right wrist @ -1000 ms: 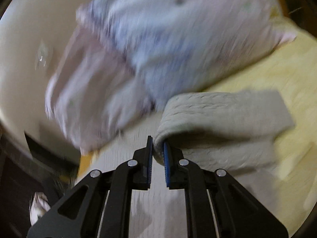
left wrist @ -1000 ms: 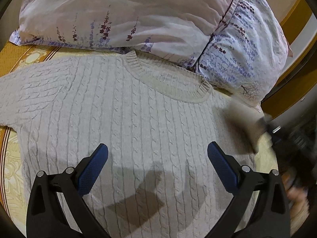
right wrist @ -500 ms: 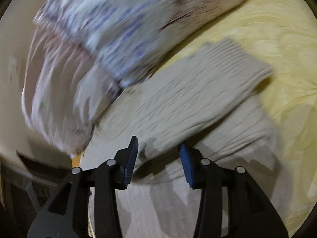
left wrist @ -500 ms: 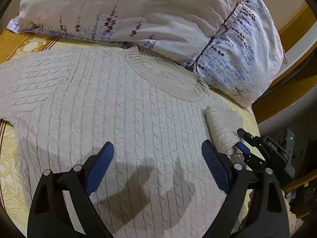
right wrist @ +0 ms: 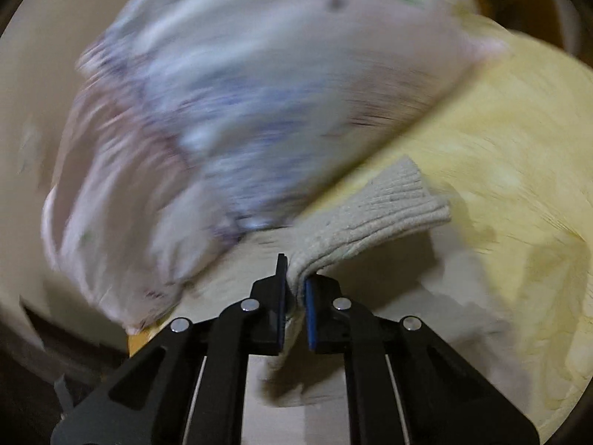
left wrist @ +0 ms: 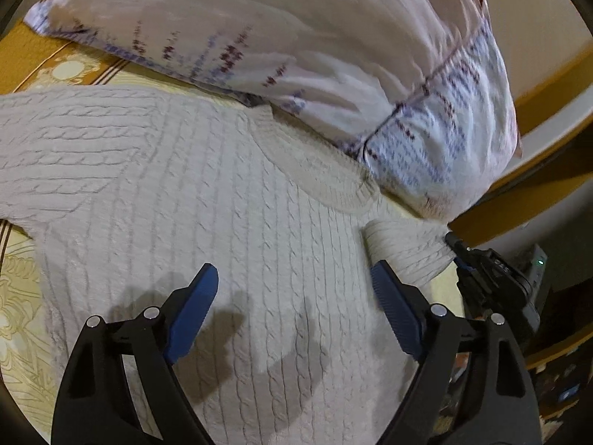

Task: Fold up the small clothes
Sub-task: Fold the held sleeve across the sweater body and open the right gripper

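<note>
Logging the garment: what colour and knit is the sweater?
Cream-beige cable knit sweater, clearest in the left wrist view.

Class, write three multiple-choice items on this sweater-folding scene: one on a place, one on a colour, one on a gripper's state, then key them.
1. Where does the floral pillow lie?
A. beyond the collar of the cream cable-knit sweater
B. on the sweater's hem
C. under the sweater

2. What colour are the left gripper finger pads?
A. red
B. blue
C. green

3. What is the right gripper doing?
A. hanging open
B. shut on nothing
C. shut on the sweater's sleeve

Key: 1 A, the pillow sits past the neckline; 2 B, both pads show blue; 3 C, knit fabric is pinched between the closed fingers.
</note>
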A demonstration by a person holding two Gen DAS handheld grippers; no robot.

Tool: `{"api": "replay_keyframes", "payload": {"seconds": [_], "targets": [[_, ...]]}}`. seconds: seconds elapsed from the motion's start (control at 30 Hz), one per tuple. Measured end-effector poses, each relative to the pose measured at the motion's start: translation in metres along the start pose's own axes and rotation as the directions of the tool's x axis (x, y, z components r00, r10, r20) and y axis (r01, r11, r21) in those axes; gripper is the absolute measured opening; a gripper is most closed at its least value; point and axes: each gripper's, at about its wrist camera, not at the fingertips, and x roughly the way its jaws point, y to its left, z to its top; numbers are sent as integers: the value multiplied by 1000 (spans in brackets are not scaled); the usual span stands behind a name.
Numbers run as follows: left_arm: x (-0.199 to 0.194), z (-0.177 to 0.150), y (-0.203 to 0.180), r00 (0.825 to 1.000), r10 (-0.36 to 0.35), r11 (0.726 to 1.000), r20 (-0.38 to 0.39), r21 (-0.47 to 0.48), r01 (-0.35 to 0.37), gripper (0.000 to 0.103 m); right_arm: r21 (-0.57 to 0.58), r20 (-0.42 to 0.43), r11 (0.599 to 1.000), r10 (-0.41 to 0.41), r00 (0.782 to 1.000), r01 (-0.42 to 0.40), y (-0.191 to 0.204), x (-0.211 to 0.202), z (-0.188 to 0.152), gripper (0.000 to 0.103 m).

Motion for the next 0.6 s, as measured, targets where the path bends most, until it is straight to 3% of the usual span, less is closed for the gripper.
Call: {"api": "replay_keyframes", "payload": {"seconds": [0.07, 0.13, 0.17, 0.2, 0.23, 0.3, 0.33, 0.47, 0.6], "targets": [[-5, 3, 8, 1000, -23, 999, 16, -37, 23, 86, -117, -49, 992, 46, 998, -51, 36, 11, -15, 8], [-9, 6, 15, 999, -41, 996, 27, -72, 43, 86, -265, -172, 958, 68, 983, -113, 75, 38, -44, 14], [-11, 7, 20, 998, -47, 994, 33, -92, 50, 85, -313, -235, 940, 62, 970, -136, 86, 50, -59, 22], [-12, 7, 23, 998, -45, 993, 36, -103, 49, 85, -348, -332, 921, 57, 942, -178, 94, 66, -79, 30], [-12, 8, 26, 998, -43, 992, 35, -115, 47, 85, -357, -383, 915, 41, 923, -189, 96, 75, -91, 42], [-10, 8, 32, 999, -46, 990, 25, -134, 49, 82, -326, -457, 925, 28, 889, -197, 88, 82, -110, 45], [-8, 8, 34, 999, -47, 989, 16, -142, 49, 81, -300, -464, 932, 43, 885, -202, 82, 80, -112, 45], [4, 7, 39, 999, -44, 988, -23, -150, 40, 75, -183, -413, 969, 76, 907, -164, 44, 58, -98, 49], [16, 10, 42, 999, -7, 989, -44, -150, 1, 72, 56, -306, 996, 86, 948, -73, -26, 25, -75, 49]]}}
